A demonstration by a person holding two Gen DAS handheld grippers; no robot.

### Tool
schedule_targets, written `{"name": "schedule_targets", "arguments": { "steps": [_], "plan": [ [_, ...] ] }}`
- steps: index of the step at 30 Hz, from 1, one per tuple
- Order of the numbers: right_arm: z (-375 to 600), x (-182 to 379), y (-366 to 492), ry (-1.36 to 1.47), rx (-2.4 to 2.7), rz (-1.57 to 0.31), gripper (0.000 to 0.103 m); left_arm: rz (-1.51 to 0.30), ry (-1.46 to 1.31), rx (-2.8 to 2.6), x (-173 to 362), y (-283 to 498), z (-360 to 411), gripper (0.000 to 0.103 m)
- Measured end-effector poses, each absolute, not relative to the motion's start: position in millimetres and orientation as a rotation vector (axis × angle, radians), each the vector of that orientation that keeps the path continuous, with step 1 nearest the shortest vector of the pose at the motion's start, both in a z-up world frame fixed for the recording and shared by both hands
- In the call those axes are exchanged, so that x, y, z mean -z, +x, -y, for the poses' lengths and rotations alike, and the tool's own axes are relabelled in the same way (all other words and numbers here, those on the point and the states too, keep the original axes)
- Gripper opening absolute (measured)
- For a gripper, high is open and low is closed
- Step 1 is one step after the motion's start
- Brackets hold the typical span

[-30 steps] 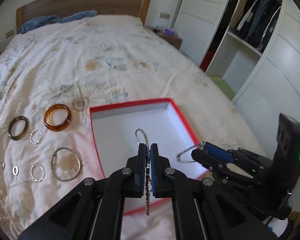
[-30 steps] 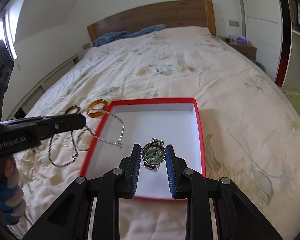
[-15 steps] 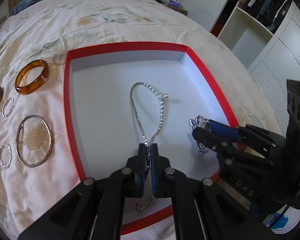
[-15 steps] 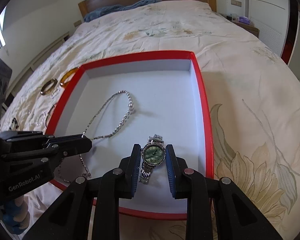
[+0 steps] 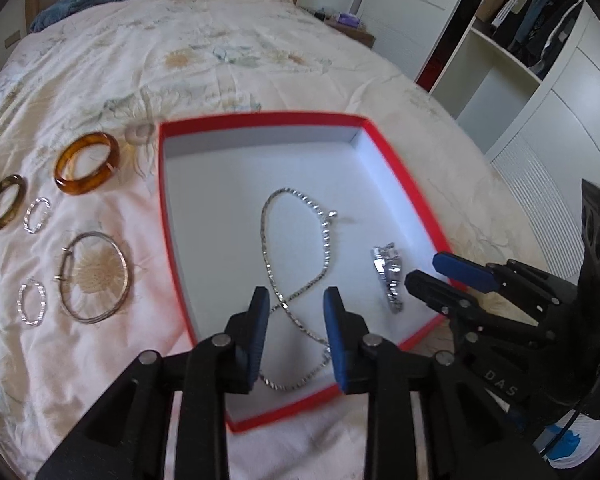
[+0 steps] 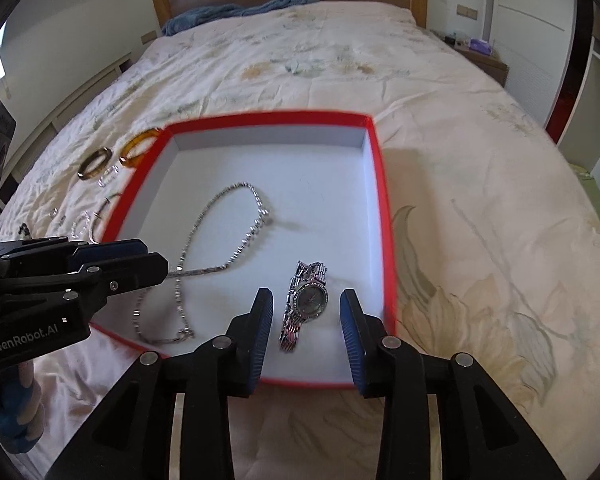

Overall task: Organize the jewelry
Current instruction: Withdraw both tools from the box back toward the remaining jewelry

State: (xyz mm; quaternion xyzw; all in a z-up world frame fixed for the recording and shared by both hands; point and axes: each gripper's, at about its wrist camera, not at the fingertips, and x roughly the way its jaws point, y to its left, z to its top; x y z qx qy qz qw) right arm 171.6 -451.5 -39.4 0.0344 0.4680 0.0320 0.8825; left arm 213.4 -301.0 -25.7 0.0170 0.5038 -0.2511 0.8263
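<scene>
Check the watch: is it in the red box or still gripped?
In the box, released. The watch lies on the white floor of the red box; the right gripper has just been opening, pads clear of it.

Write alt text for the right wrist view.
A silver watch lies in a red-rimmed white box on a floral bedspread, between the right gripper's open jaws, which have just been opening. A silver chain necklace lies beside it, near the left gripper.
</scene>
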Motion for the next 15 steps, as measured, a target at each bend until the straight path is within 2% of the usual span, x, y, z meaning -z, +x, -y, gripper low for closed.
{"name": "schedule_targets", "arguments": {
  "steps": [15],
  "plan": [
    [408,-48,65,0.119,-0.064,-0.827,0.045,-0.834,0.041,0.354,-66,105,231,0.027]
  ]
}}
